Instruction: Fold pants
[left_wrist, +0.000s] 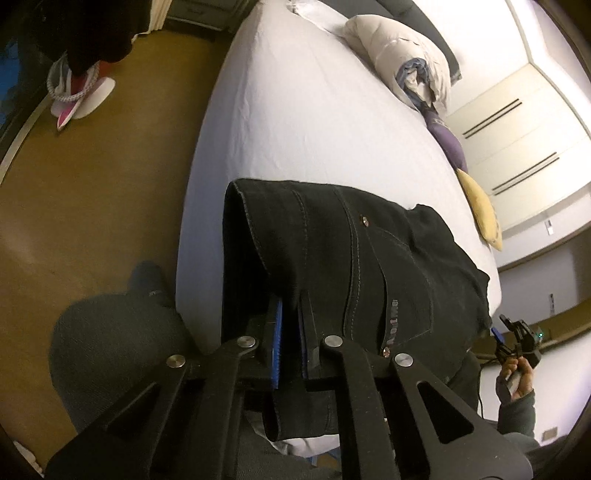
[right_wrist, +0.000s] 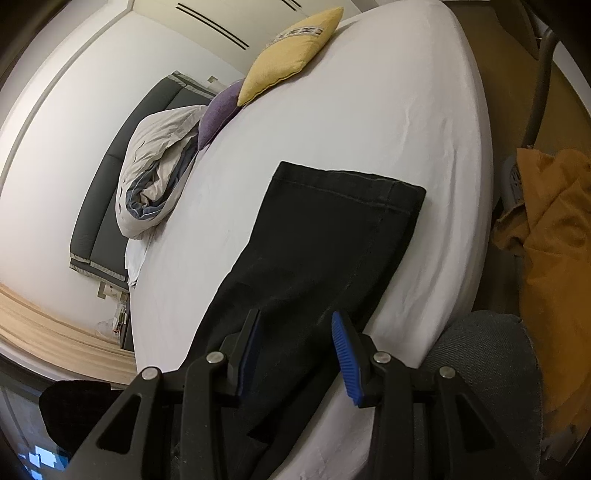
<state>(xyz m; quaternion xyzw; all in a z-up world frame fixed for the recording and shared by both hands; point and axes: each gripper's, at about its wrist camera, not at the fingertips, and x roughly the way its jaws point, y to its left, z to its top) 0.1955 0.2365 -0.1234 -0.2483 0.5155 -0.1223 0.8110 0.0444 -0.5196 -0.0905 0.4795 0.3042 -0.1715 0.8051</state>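
A wide bed (right_wrist: 424, 110) under a smooth, faintly creased white sheet fills both views. Across its near part lie the pants (right_wrist: 317, 251), black denim with pale stitched seams and copper rivets. Their long axis runs from the waist end at the bed's near edge out to the straight hemmed cuffs, which point toward the middle of the mattress. Along the far side sit a crumpled grey-white duvet (right_wrist: 155, 173), a square yellow cushion (right_wrist: 291, 55) and a smaller purple cushion (right_wrist: 218, 114).

The left gripper (left_wrist: 290, 347) angles steeply down at the bed's edge, its ribbed blue pads pinched tight on a fold of the waistband. The right gripper (right_wrist: 295, 350) tilts down over the leg fabric, its jaws partly apart, the denim passing beneath them; whether the pads press it cannot be told.
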